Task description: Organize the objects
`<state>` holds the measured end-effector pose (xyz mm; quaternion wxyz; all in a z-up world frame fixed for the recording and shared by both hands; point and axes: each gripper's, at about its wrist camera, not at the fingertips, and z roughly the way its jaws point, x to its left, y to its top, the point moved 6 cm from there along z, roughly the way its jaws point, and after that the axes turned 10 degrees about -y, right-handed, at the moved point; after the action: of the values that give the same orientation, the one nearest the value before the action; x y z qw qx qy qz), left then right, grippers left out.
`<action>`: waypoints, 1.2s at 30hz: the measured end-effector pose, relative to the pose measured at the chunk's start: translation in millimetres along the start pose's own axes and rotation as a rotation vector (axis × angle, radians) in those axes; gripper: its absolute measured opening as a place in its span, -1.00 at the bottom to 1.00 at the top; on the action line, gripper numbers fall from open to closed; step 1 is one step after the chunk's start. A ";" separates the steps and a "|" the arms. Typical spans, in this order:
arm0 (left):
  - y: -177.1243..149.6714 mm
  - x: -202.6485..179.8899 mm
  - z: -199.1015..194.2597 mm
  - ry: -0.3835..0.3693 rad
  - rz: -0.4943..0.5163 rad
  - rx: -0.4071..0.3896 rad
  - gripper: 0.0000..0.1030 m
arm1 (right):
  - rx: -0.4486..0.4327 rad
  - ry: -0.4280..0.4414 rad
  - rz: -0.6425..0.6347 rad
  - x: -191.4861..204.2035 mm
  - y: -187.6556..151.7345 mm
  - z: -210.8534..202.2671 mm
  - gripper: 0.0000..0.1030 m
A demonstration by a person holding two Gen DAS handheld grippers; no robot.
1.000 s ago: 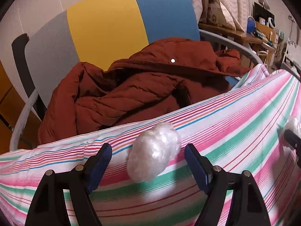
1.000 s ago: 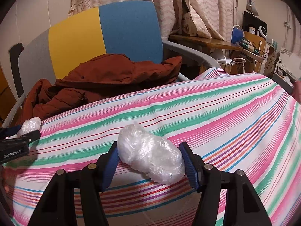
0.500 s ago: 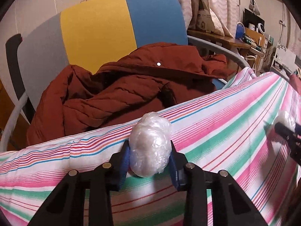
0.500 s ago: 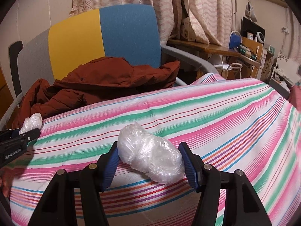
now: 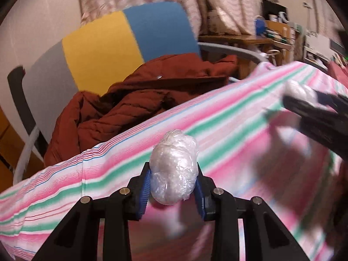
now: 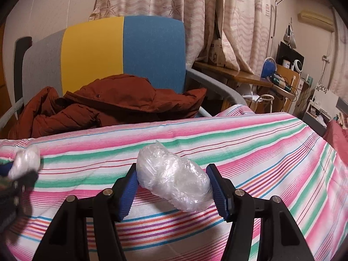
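wall: plain pale wall [image 6: 54, 6] upper left, both views
curtains: cream curtains [image 6: 195, 6] with faint wave and starfish print, hanging behind the chair
chair: tall back in three vertical bands, grey, yellow, blue [image 6: 121, 52]; grey curved armrest [image 6: 217, 87] on the right side
jacket: rust-red quilted jacket [image 6: 113, 106] heaped on the chair seat
cloth: pink, green and white striped cloth [image 6: 250, 152] across the foreground
desk: wooden desk [image 6: 235, 76] by the curtains, cluttered; blue round item [image 6: 268, 66] on it
air conditioner: white unit [image 6: 315, 19] high on right wall
light: warm indoor light; left wrist view motion-blurred
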<state>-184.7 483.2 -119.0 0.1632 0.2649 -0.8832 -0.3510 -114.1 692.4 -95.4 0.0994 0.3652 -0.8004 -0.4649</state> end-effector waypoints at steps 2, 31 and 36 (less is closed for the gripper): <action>-3.0 -12.3 -16.9 -0.023 0.008 -0.029 -0.32 | -0.015 -0.006 0.004 -0.6 1.3 -2.9 0.21; -79.2 -68.7 -127.4 -0.113 -0.150 -0.154 -0.32 | 0.026 0.162 0.076 -43.2 -54.9 -123.2 0.21; -93.1 -75.1 -146.4 -0.144 -0.169 -0.150 -0.32 | 0.020 0.196 0.096 -46.2 -69.8 -165.4 0.21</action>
<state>-21.8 391.7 -89.9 0.0883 0.2995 -0.8384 -0.4467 35.7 591.7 -53.4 0.1958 0.3713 -0.8078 -0.4138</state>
